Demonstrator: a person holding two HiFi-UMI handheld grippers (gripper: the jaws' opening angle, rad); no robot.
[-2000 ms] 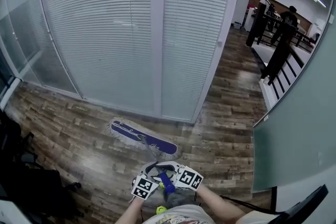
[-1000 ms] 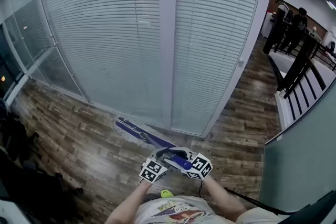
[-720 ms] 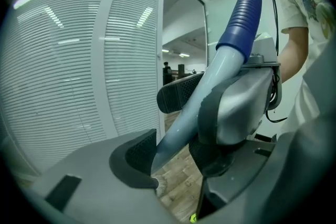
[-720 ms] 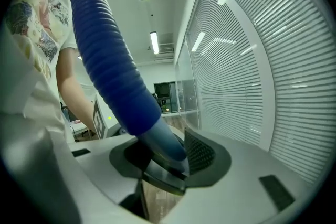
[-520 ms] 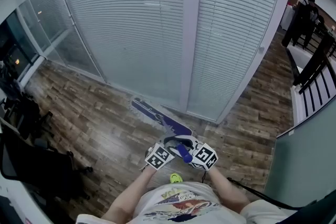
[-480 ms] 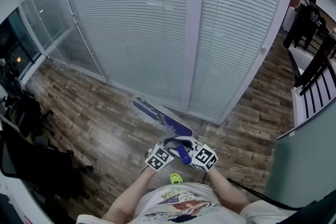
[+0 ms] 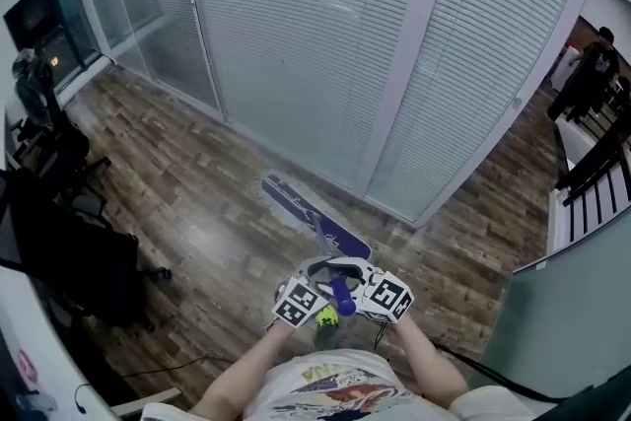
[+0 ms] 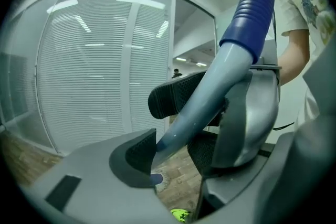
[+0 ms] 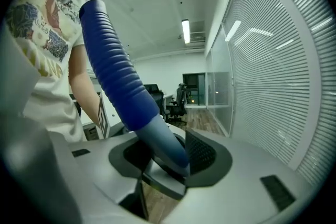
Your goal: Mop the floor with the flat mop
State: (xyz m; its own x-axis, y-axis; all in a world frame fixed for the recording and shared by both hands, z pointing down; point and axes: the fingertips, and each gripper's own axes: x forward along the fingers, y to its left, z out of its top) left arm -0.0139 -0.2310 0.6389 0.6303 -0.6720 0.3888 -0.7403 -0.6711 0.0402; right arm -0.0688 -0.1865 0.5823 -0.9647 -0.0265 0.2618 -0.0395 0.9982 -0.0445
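Glass wall (image 7: 296, 54) ahead of the fingers (image 8: 131, 157): left gripper (image 8: 176, 152), jaws just closing, and right gripper (image 9: 173, 157) clamp the mop handle (image 8: 210, 97); overshooting could strike it.

The jaws hide nearly all the mop pad (image 8: 156, 179) in the left gripper view; the far person (image 7: 595, 69) is indistinct.
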